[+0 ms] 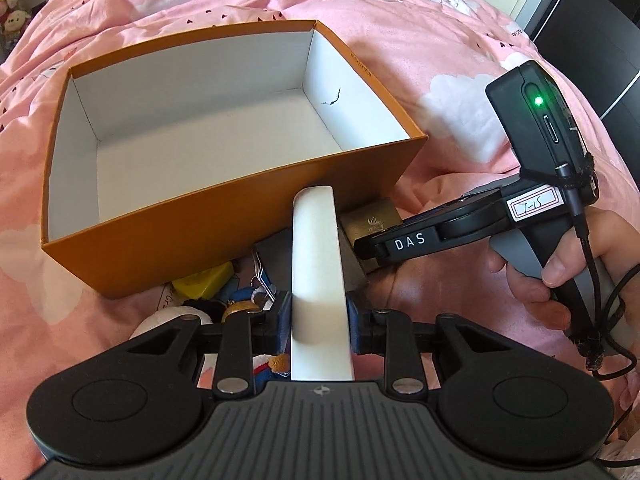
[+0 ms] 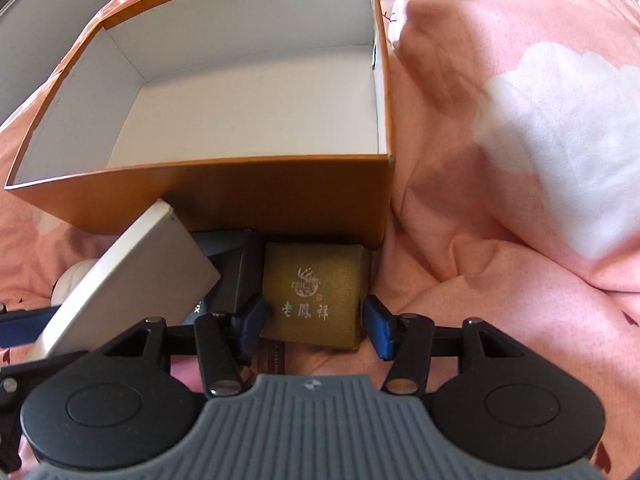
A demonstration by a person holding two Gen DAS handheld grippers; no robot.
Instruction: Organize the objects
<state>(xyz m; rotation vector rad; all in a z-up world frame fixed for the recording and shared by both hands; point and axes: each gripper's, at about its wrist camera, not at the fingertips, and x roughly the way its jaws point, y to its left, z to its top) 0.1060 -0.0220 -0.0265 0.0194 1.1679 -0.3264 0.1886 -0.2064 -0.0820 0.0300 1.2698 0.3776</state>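
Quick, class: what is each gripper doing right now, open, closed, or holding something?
Left gripper: closed on the white box.
Right gripper: open, jaws either side of the gold box, not yet gripping it.

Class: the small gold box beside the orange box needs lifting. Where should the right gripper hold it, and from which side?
Grip the gold box across its two flat vertical sides, coming from the near side, level with the bedding. The right gripper already straddles it, open; the orange box blocks the far side.
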